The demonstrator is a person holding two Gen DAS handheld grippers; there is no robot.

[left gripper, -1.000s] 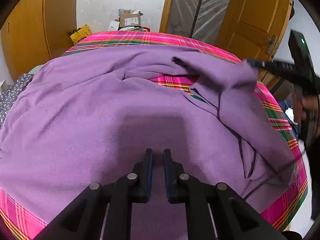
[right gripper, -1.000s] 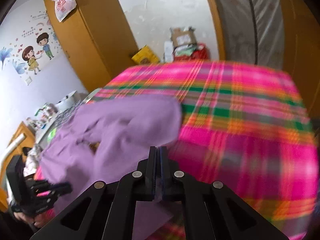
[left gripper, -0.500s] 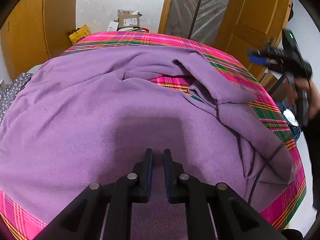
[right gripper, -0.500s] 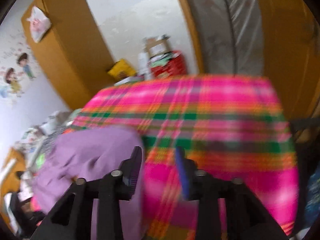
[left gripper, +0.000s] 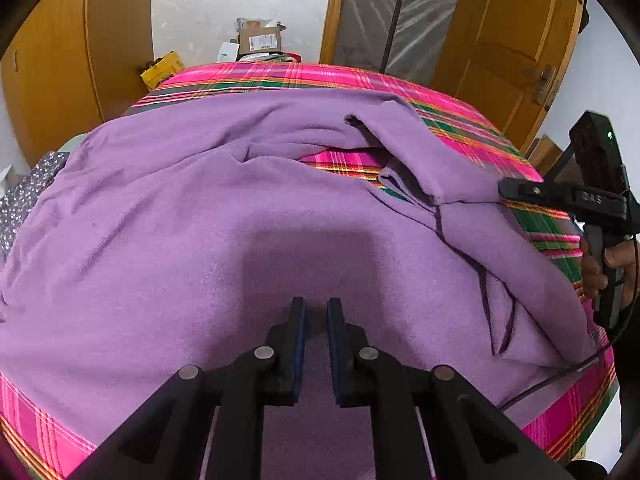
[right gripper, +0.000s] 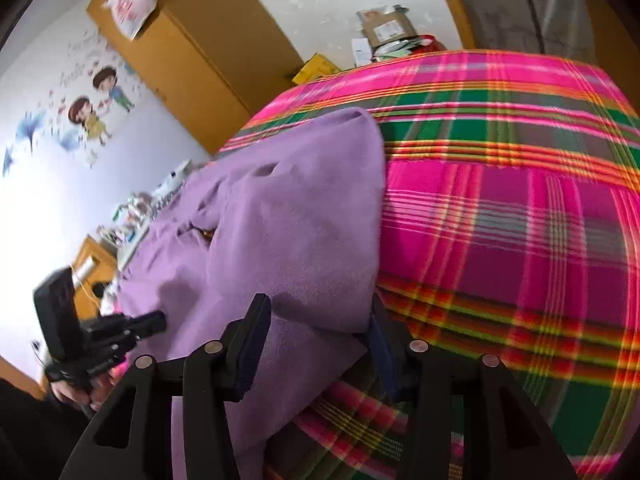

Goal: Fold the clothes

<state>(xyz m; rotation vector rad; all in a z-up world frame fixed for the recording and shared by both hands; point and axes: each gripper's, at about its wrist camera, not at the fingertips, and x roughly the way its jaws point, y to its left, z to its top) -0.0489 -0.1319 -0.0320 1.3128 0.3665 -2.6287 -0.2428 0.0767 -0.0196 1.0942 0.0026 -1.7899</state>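
A large purple garment [left gripper: 224,248] lies spread over a bed with a pink and green plaid sheet [right gripper: 520,220]. At its near hem my left gripper [left gripper: 316,309] is shut on a pinch of the purple cloth. My right gripper [right gripper: 318,310] is open, and a folded-over flap of the garment [right gripper: 304,216] lies between its fingers at the bed's right side. The left wrist view shows the right gripper [left gripper: 505,191] in a hand, its tip touching that flap. A gap in the garment exposes the sheet [left gripper: 344,160].
Wooden wardrobe doors [left gripper: 52,80] and a door [left gripper: 504,44] stand behind the bed. Cardboard boxes [left gripper: 260,38] sit on the floor past its far end. A dotted grey cloth [left gripper: 24,196] lies at the left edge. A cable [left gripper: 560,376] trails over the garment's right corner.
The right gripper, shut on the flap a second ago, let go, lifted away, and is now back low with the flap between its open fingers. The left gripper has stayed put.
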